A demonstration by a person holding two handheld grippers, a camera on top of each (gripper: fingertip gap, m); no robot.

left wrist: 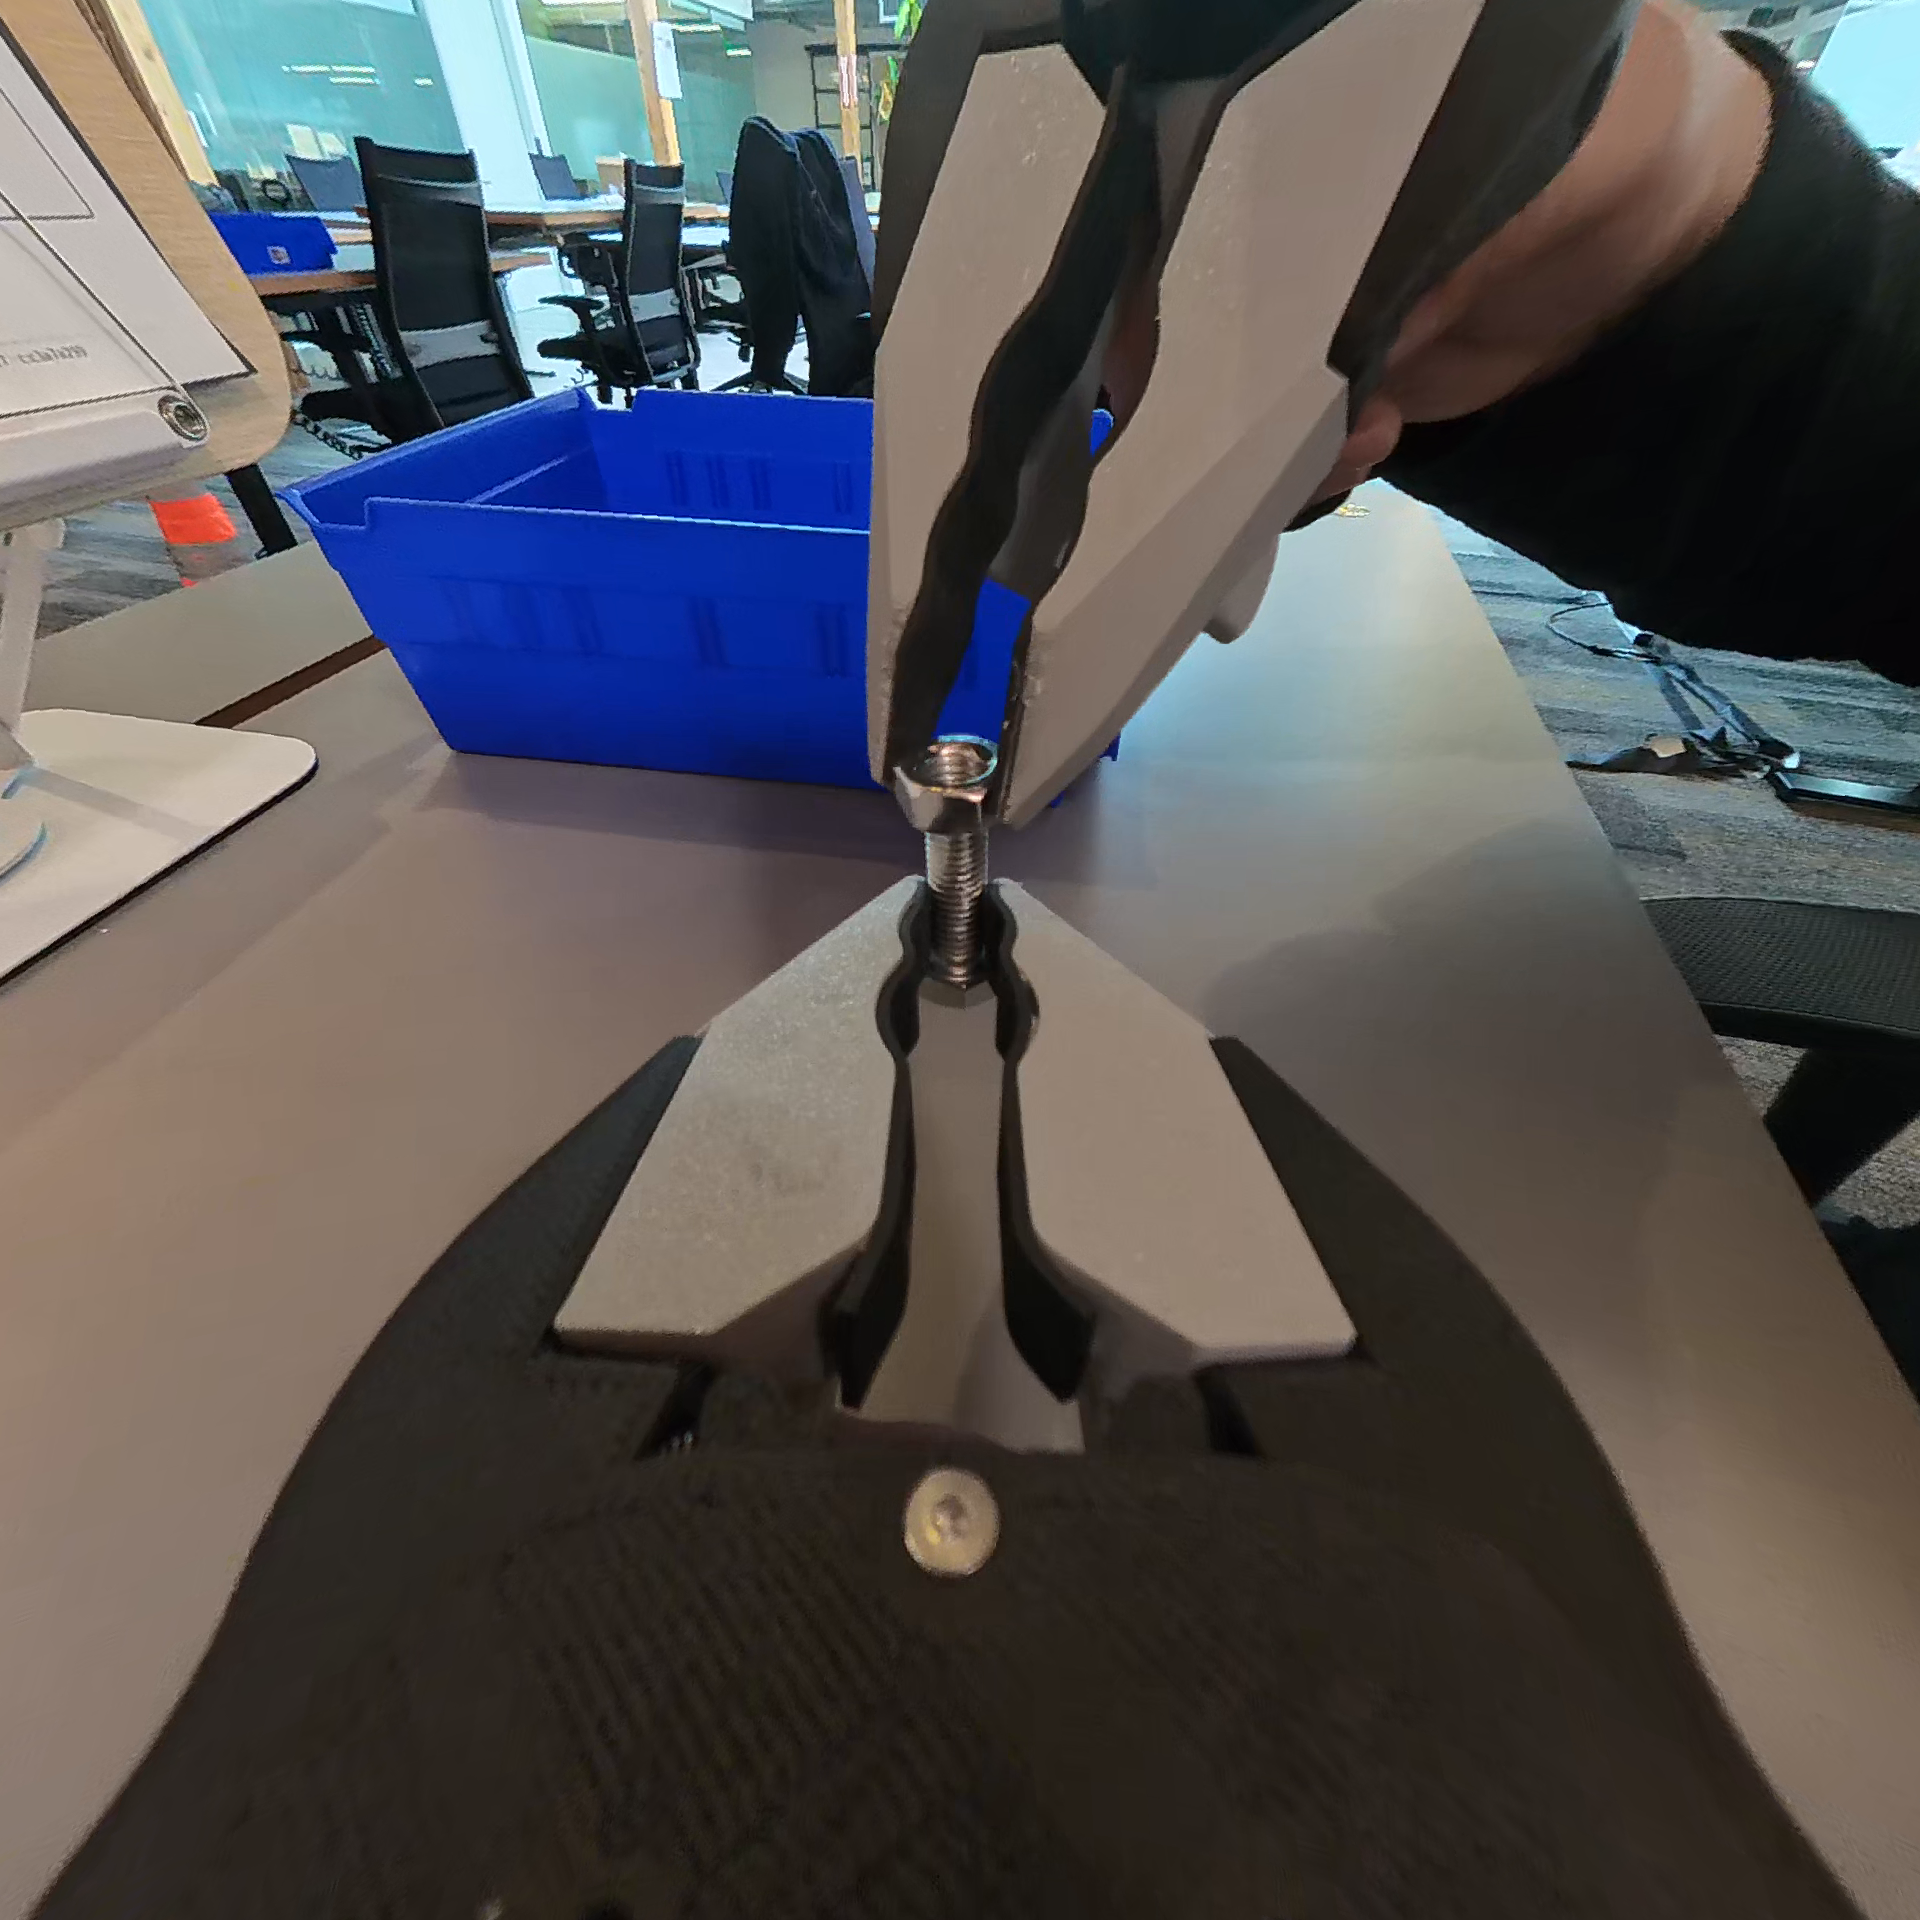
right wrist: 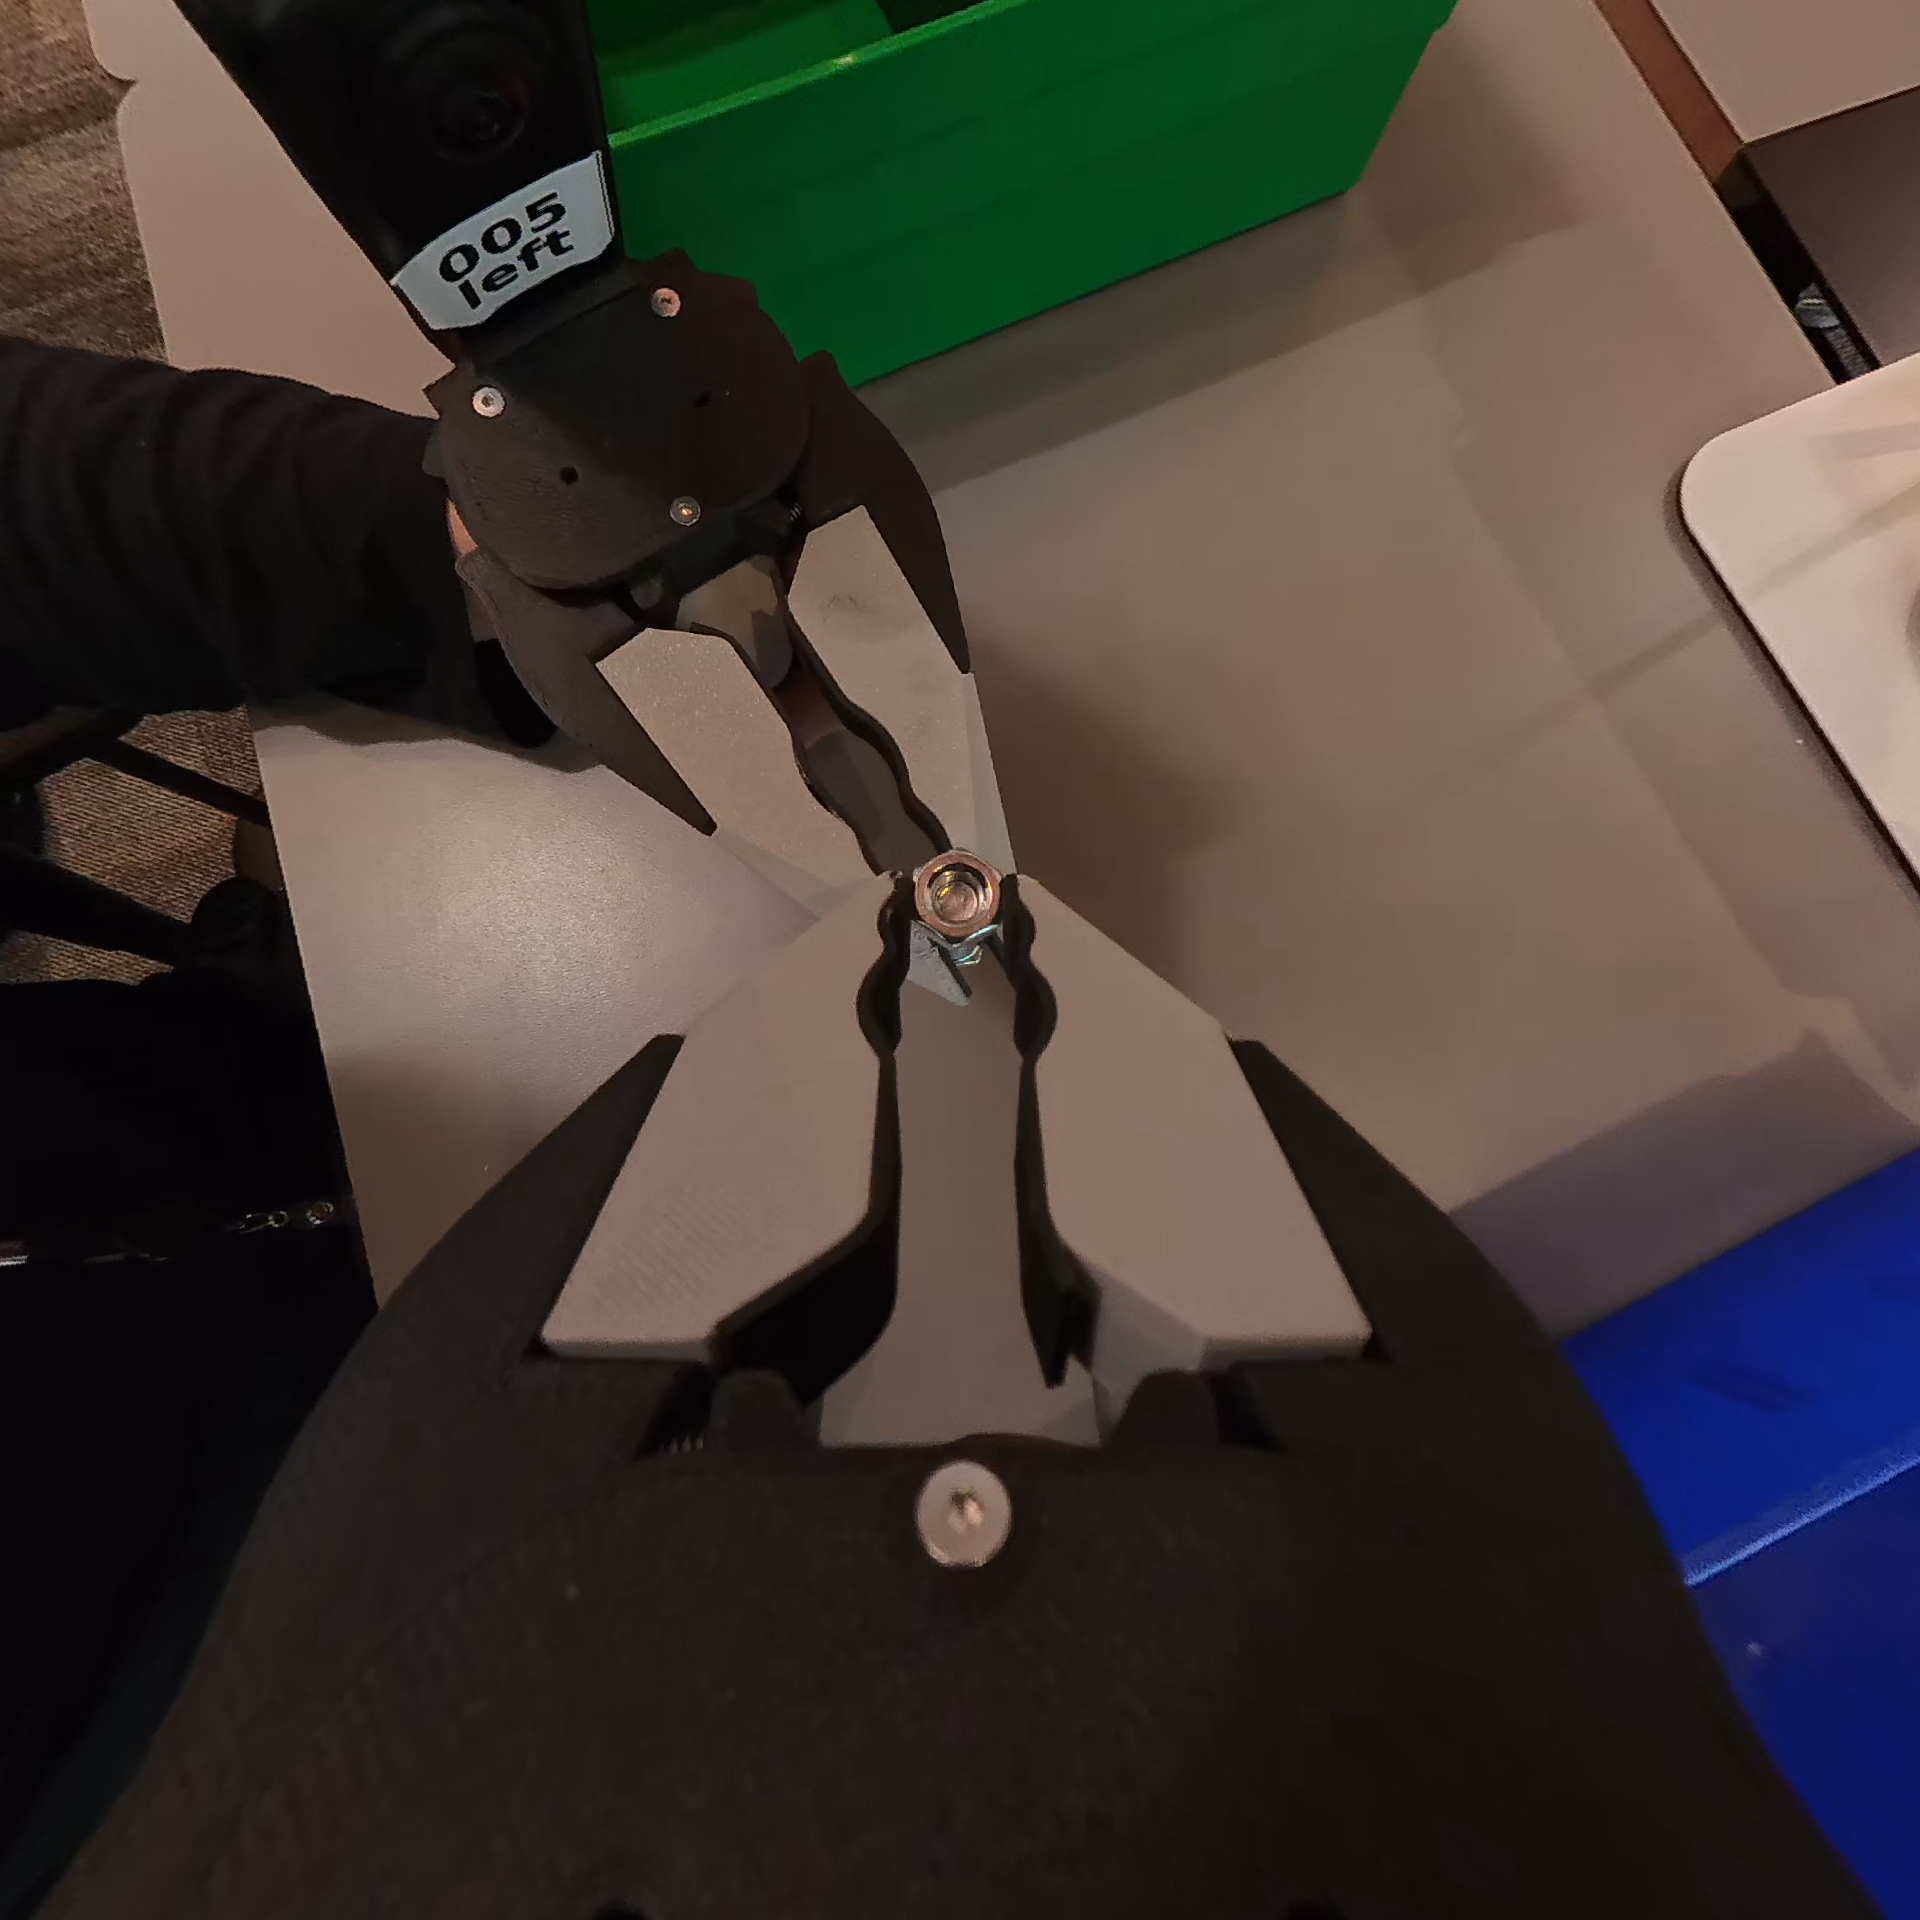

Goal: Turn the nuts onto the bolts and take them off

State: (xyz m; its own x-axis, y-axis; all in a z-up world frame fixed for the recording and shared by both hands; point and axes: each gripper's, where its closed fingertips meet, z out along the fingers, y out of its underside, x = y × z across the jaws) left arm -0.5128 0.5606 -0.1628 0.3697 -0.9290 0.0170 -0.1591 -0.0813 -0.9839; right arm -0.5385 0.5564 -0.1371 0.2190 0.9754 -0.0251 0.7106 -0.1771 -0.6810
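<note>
Item: bolt (left wrist: 953,914) — upright, threaded shank clamped between the fingers of my left gripper (left wrist: 954,935), held above the surface (left wrist: 623,935).
Item: nut (left wrist: 948,781) — seated at the bolt's top end, pinched at its flats by my right gripper (right wrist: 954,914), which reaches down from above.
Item: blue bin (left wrist: 623,582), far side; green bin (right wrist: 987,156) — both apart from the work.
Handling note: I judge the turning step underway — keep my left grip firm and still, the nut square to the thread, turn in short arcs, regrip without tilting.
</note>
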